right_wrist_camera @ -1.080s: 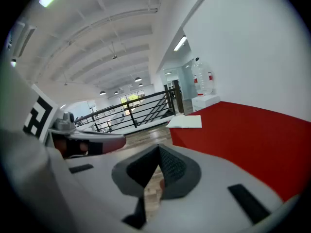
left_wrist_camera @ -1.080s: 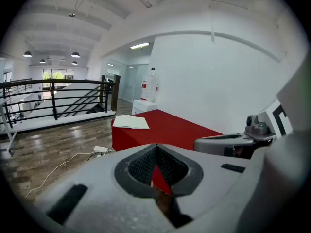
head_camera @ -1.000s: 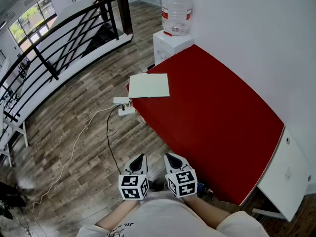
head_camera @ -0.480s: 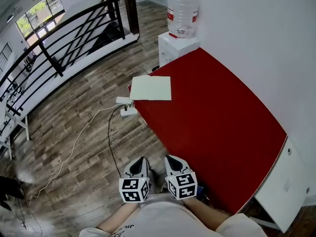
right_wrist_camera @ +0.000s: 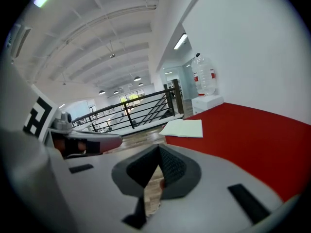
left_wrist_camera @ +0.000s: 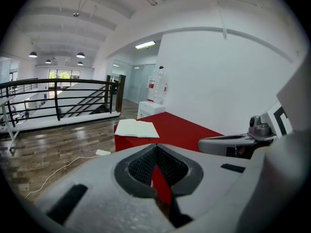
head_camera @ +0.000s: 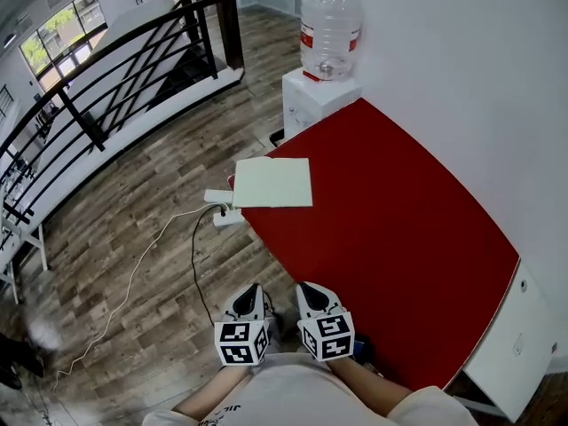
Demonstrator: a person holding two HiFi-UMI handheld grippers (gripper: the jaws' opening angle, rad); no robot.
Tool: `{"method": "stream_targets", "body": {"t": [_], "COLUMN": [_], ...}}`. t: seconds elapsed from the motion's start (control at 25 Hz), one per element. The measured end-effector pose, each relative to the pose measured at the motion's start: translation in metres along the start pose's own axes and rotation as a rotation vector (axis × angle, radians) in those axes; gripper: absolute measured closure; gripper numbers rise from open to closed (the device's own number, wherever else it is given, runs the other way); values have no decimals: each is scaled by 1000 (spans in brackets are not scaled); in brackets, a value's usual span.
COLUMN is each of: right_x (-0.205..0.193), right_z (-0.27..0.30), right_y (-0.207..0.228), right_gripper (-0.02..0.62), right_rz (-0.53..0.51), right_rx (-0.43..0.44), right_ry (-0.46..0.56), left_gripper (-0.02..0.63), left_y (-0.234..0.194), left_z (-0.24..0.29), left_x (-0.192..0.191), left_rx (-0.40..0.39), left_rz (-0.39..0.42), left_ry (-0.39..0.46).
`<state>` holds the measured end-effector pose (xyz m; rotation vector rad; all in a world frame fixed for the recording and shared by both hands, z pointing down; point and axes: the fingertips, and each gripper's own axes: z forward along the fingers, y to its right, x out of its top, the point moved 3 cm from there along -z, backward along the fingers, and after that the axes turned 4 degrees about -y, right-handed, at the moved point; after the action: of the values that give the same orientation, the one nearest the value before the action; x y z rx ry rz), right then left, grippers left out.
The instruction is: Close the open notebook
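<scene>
The open notebook [head_camera: 272, 183] lies flat with pale blank pages at the far left corner of the red table [head_camera: 399, 229]. It also shows in the left gripper view [left_wrist_camera: 136, 128] and in the right gripper view [right_wrist_camera: 184, 128]. My left gripper [head_camera: 251, 295] and right gripper [head_camera: 311, 293] are held side by side close to my body, over the wooden floor by the table's near corner. Both are far short of the notebook. Each one's jaws meet at the tips with nothing between them, the left gripper [left_wrist_camera: 156, 150] and the right gripper [right_wrist_camera: 159, 152] alike.
A water dispenser with a large bottle [head_camera: 329, 23] stands beyond the table's far end. A white power strip [head_camera: 222, 208] and its cable lie on the floor below the notebook's corner. A black railing [head_camera: 106, 69] runs along the left. A white wall borders the table's right side.
The notebook, table and dispenser have slid slightly lower and nearer in the head view. Both grippers kept their side-by-side pose and stayed shut.
</scene>
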<state>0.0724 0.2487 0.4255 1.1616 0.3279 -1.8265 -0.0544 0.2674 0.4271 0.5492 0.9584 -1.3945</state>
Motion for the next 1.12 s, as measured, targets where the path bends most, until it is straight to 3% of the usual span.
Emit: {"method": "stream_targets", "body": {"t": [0.64,1.12], "right_x": [115,142], "right_z": [148,180], "right_y": [2,22], "right_gripper": [589,589], "right_rz": [18,16], "right_rx": [-102,-123], "right_ry": [30,11], "left_gripper": [600,600], "left_y": [-122,-128], "left_z": [109,152], "left_x": [117,141], "left_rx": [-88,-129], "left_rz": [56,68], "left_ry": [-12,-45]}}
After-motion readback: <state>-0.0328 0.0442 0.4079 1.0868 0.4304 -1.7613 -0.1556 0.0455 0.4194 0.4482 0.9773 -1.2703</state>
